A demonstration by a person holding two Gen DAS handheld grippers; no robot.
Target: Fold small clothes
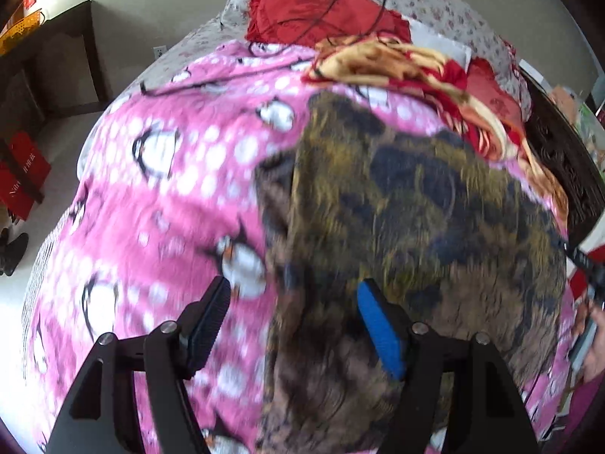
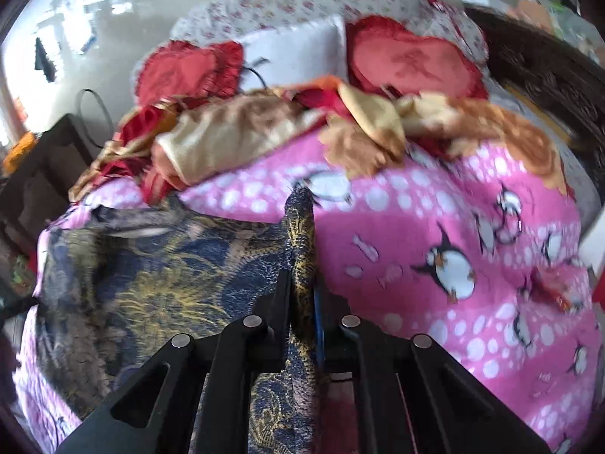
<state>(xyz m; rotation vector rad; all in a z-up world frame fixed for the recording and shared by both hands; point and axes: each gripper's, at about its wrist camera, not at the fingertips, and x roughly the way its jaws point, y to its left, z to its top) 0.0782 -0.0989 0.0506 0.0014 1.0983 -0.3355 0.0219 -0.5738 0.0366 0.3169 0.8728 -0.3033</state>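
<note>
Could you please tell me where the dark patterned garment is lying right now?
The dark patterned garment lies spread on the pink penguin blanket, right of centre in the left wrist view; the right gripper pinches a bunched edge of it.

On the pink penguin blanket (image 2: 435,227) there are one dark blue-and-gold patterned garment (image 2: 151,265) and one crumpled red-and-gold cloth (image 2: 234,132); beyond its far edge lie two red heart-shaped cushions (image 2: 408,60) and one white pillow (image 2: 295,53).

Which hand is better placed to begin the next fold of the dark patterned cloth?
Right. Its gripper already pinches the dark patterned cloth; the left gripper has open jaws, holding nothing.
</note>
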